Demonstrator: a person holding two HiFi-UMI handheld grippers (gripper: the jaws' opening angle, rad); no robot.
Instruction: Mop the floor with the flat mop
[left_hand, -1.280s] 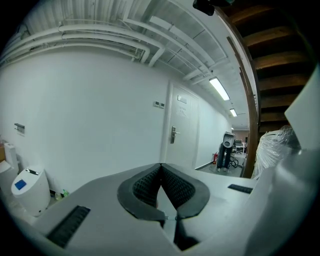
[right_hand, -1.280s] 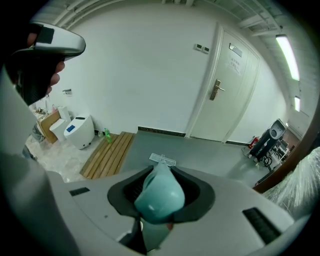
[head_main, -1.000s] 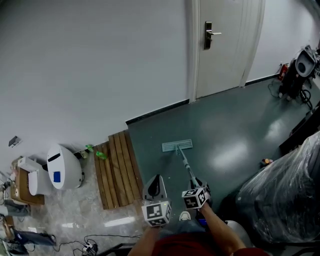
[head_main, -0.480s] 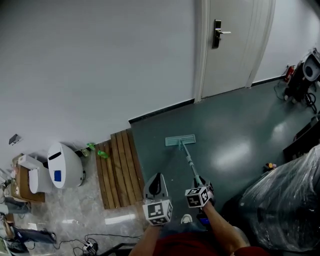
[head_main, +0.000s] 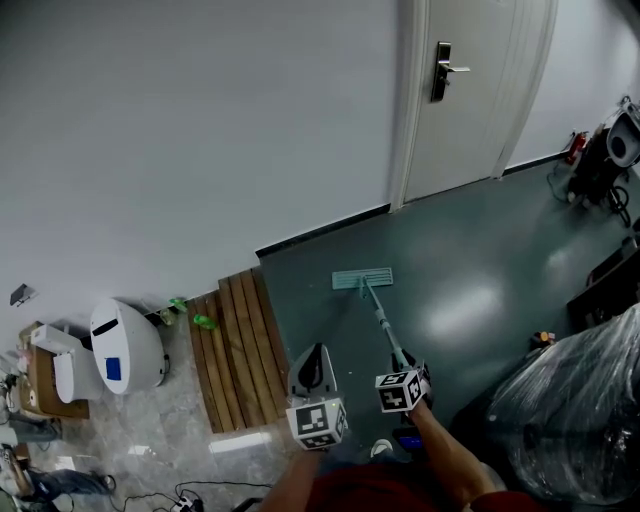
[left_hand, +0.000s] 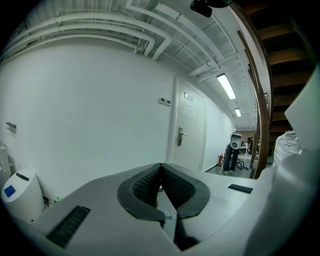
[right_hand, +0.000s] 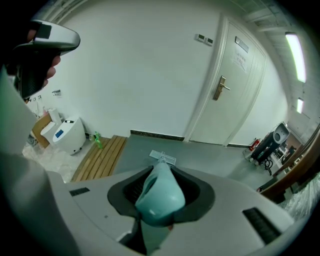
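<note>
**A:** What is the right gripper (right_hand: 159, 196) doing?

**B:** Its jaws are clamped on the pale teal grip at the top of the flat mop (head_main: 376, 312). The grip fills the gap between the pads.

**A:** And the left gripper (left_hand: 160, 169)?

**B:** It is clenched on nothing, with the ribbed pads meeting at their tips. It is held up beside the right one, apart from the mop, and aims toward the white wall (head_main: 200, 120).

**A:** Where does the mop sit?

**B:** The shaft slopes forward and down from the right gripper to the mop head (head_main: 362, 279). The head lies flat on the dark grey-green floor (head_main: 480, 260), broadside to the person and near the foot of the wall.

**A:** What lies around it?

**B:** To the left of the head, a wooden slat board (head_main: 232, 345) lies along the edge of the dark floor, next to pale marbled tiles (head_main: 150, 430). A small green object (head_main: 204, 322) rests at the board's left edge. A white rounded machine (head_main: 125, 345) stands further left. A closed white door (head_main: 470, 90) is beyond the mop head to the right. A bulk wrapped in clear plastic (head_main: 570, 410) sits at the person's right.
</note>
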